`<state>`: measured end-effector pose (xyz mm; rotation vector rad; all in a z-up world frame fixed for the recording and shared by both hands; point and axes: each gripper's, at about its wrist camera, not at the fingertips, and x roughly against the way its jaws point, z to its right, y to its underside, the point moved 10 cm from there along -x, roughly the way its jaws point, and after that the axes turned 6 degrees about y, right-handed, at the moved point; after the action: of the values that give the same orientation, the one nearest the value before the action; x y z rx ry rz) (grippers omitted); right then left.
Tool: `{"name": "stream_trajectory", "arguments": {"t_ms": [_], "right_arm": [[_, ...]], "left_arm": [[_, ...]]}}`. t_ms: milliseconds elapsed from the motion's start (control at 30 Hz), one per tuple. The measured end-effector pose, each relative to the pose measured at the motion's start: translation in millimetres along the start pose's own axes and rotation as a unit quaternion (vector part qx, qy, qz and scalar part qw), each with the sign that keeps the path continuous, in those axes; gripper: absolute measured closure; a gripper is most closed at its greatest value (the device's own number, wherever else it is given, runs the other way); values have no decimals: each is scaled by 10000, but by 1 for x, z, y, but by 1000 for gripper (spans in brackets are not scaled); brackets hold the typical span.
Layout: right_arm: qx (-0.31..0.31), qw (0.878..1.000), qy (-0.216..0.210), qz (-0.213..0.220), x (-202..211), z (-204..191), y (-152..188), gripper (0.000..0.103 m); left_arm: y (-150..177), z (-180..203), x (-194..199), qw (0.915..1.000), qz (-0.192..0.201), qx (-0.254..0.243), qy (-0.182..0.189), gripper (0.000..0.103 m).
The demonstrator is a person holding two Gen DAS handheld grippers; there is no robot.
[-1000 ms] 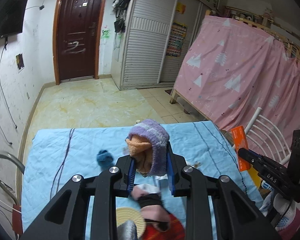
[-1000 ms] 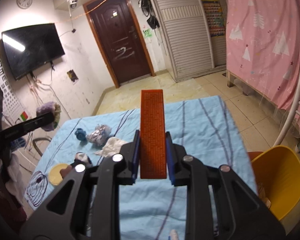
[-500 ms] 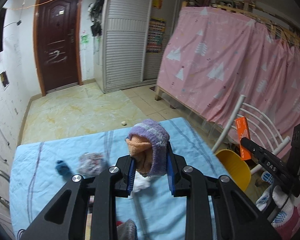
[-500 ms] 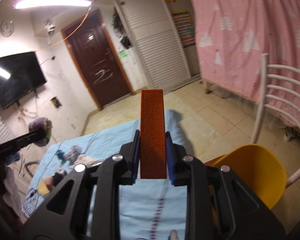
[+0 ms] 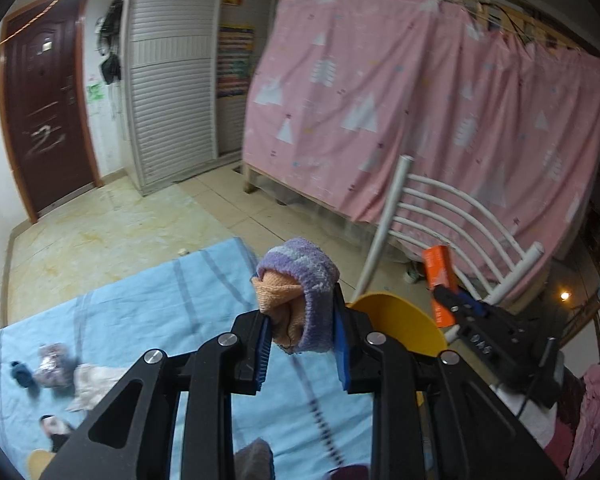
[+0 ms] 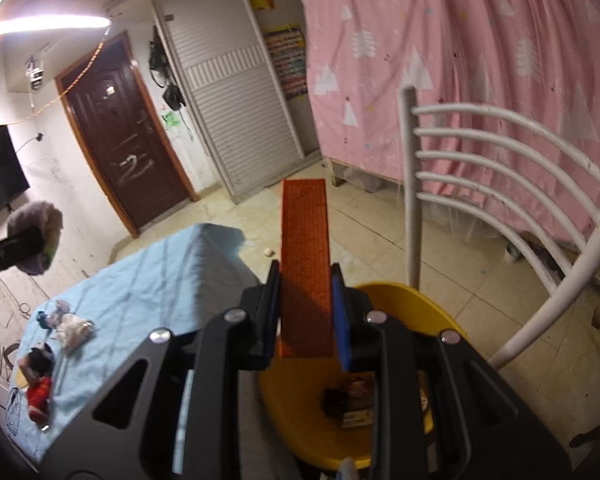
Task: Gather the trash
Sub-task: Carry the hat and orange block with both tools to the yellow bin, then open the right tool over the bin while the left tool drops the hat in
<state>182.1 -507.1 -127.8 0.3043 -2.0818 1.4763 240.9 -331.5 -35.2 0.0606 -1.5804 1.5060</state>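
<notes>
My left gripper (image 5: 300, 320) is shut on a rolled purple and orange sock (image 5: 300, 292), held above the blue-clothed table (image 5: 160, 304). My right gripper (image 6: 306, 308) is shut on a flat orange box (image 6: 305, 256) and holds it above a yellow bin (image 6: 396, 360) that stands on the white chair. The bin holds some dark wrappers (image 6: 348, 400). The yellow bin (image 5: 396, 324) and the orange box (image 5: 440, 280) also show at the right in the left wrist view. The sock in the left gripper shows at the far left of the right wrist view (image 6: 36, 236).
Crumpled tissue (image 6: 74, 328), a small blue sock (image 5: 20, 374), a red item (image 6: 40, 396) and other scraps lie on the table's left part. A white slatted chair back (image 6: 500, 176) rises behind the bin. A pink curtain (image 5: 420, 120) hangs beyond it.
Both grippers have swung right, away from the middle of the table toward the chair. The yellow bin has come under the right gripper. Both holds are unchanged.
</notes>
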Motion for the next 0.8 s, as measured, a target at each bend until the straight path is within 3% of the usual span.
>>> {"name": "stream_trajectory", "arguments": {"t_ms": [100,200,400,467,533,600,800], "right_arm": [[-52,9999,66,-108,-11,13,5,79],[-147,9998,82,-127,-16,25,8,47],[-530,9986,74,-43,-15,52,6,46],[-634,9980,75,22,-12,60,2,46],[-682,9976,58,53,-10,63,0,46],[-708,9975,24,69,-8,63,-1,46],[-627,9979,-117,101,-4,51,-3,46]], "left_arm": [[3,25,-23,9998,-161,-84,127,86],[3,43,-43,9992,-309,-146,206,86],[7,80,-81,9967,-578,-324,458,83],[8,94,-93,9954,-654,-378,589,73],[8,101,-101,9953,-658,-416,569,52],[8,105,-104,9955,-628,-410,579,41],[13,98,-95,9960,-613,-366,541,40]]}}
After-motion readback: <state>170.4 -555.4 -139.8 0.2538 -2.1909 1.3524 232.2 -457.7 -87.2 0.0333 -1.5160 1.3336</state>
